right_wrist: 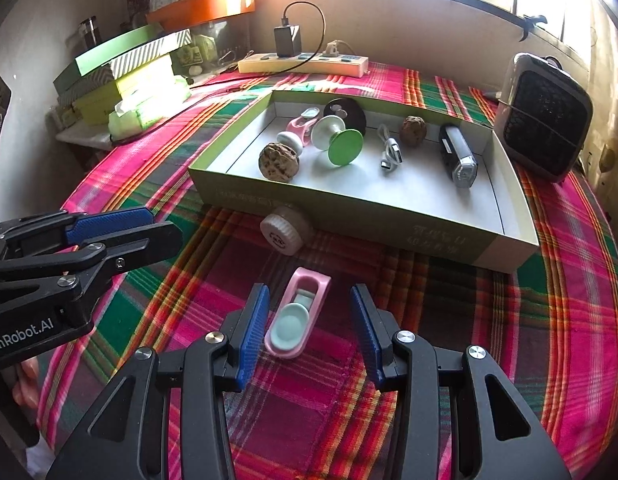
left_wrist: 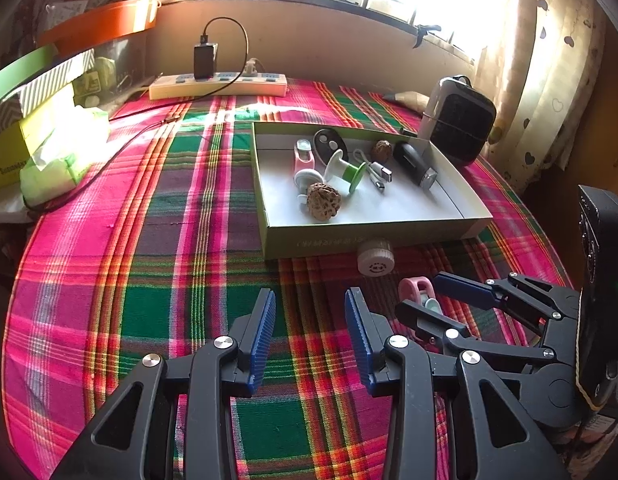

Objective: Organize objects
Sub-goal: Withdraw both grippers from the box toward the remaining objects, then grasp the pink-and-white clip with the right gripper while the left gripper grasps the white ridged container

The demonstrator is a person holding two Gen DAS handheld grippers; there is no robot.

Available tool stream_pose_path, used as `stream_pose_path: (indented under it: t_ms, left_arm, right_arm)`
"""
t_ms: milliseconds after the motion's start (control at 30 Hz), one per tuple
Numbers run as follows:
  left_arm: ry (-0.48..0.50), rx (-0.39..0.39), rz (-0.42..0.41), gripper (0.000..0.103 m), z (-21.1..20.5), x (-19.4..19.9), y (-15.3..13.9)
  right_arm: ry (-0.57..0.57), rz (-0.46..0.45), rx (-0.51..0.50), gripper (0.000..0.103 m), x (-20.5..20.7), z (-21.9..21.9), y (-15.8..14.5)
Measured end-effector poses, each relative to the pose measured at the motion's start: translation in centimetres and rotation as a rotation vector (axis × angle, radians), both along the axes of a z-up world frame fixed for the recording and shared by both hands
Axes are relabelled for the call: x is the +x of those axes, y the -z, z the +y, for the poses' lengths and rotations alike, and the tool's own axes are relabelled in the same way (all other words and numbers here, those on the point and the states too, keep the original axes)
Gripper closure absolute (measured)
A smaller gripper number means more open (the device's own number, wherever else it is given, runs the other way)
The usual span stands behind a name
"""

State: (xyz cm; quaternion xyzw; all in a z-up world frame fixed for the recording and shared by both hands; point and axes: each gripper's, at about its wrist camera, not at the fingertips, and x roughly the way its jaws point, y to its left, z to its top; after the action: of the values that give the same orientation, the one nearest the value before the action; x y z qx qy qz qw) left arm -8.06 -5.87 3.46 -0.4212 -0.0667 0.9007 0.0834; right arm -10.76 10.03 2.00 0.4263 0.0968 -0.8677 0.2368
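A small pink holder with a pale teal insert lies on the plaid cloth between the fingers of my right gripper. The jaws are open; the left pad is close beside it and the right pad stands clear. In the left wrist view the same pink holder shows partly hidden behind the right gripper. My left gripper hovers open over bare cloth, holding nothing, to the left of the right one. A white ribbed cap rests against the front wall of the shallow green box.
The box holds a walnut, a green-and-white spool, a USB cable, a black torch-like item and other small things. A black heater stands right, a power strip behind, stacked boxes left.
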Motion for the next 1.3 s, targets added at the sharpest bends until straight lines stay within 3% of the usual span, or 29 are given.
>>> stream_pose_path:
  t_ms: [267, 433, 533, 1300]
  left_arm:
    - [0.016, 0.006, -0.012, 0.068, 0.5, -0.3, 0.4]
    - [0.031, 0.006, -0.021, 0.068, 1.0, -0.7, 0.6]
    - [0.039, 0.010, -0.027, 0.068, 1.3, -0.9, 0.8]
    - [0.090, -0.025, -0.048, 0.060, 4.9, -4.0, 1.7]
  right_arm:
    - [0.010, 0.010, 0.026, 0.060, 0.3, 0.1, 0.4]
    - [0.019, 0.026, 0.042, 0.079, 0.4, 0.5, 0.3]
    - [0.020, 0.028, 0.038, 0.084, 0.3, 0.9, 0.3]
    - [0.108, 0.042, 0.052, 0.085, 0.0, 5.6, 0.2]
